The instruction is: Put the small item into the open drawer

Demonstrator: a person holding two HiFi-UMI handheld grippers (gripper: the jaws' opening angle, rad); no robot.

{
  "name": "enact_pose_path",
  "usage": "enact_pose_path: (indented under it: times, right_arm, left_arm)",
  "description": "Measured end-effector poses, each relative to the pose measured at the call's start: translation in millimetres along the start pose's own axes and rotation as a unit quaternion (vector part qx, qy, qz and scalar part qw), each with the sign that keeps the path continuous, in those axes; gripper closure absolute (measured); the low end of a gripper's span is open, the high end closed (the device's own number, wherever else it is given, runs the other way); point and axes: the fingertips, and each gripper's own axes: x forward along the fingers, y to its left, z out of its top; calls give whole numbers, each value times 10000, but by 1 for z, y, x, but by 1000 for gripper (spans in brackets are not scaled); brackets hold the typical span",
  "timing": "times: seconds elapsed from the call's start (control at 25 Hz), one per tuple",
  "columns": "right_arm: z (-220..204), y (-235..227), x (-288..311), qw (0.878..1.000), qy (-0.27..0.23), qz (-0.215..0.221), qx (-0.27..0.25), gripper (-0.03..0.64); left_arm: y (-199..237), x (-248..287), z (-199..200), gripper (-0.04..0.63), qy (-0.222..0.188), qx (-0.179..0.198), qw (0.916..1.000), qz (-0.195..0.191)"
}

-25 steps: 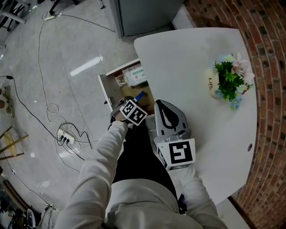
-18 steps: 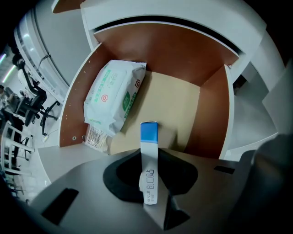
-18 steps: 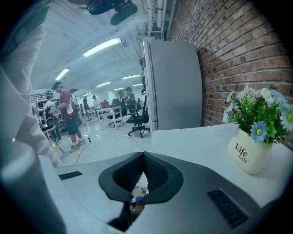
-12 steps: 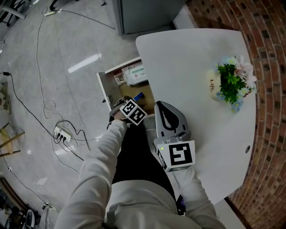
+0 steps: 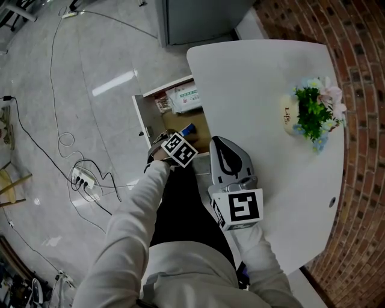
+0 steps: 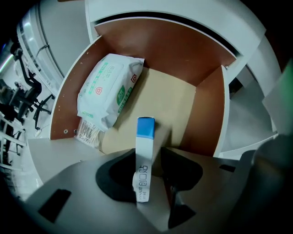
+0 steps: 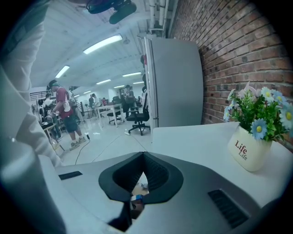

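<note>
The small item is a slim white box with a blue end (image 6: 144, 155); in the head view the box (image 5: 187, 129) shows over the open drawer (image 5: 139, 120). It stands between the jaws of my left gripper (image 6: 149, 157), which points steeply down into the drawer (image 6: 68, 100). Those jaws have just been opening: the box leans on the left one and a gap shows to the right one. My left gripper (image 5: 182, 137) hangs over the drawer's near end. My right gripper (image 5: 225, 150) rests at the table's near edge; in its own view the right gripper (image 7: 144, 155) is shut and empty.
In the drawer lie a white-and-green wipes pack (image 6: 107, 89) and a small barcode packet (image 6: 87, 132). A flower pot (image 5: 307, 111) stands on the white table (image 5: 258, 90). A grey cabinet (image 5: 198, 18) stands behind. Cables and a power strip (image 5: 84, 180) lie on the floor.
In the head view almost nothing differs: the left gripper stays over the drawer with the box at its tip, and the right gripper has not moved.
</note>
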Motion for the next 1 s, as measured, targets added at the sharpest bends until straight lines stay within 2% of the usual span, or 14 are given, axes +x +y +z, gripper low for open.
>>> enact_pose_path:
  times: [0.4,0.68,0.88,1.0]
  right_arm:
    - [5,10,0,9998,-57,105,-138,590]
    - [5,17,-2,9998,-48,87,-177,590]
    - [8,19,-4,9998,-62,61,-150,589]
    - [11,20,-5,9999,-87,30,-100,589]
  left_arm:
    - [5,-30,14,383,-544,-379,9978,-8]
    - [11,-53,20,383,-871,-514,9949,26]
    - [17,-76,26,383,-1163,-670,9909,84]
    - [24,-100,36,383,-1481,-816,9855,172]
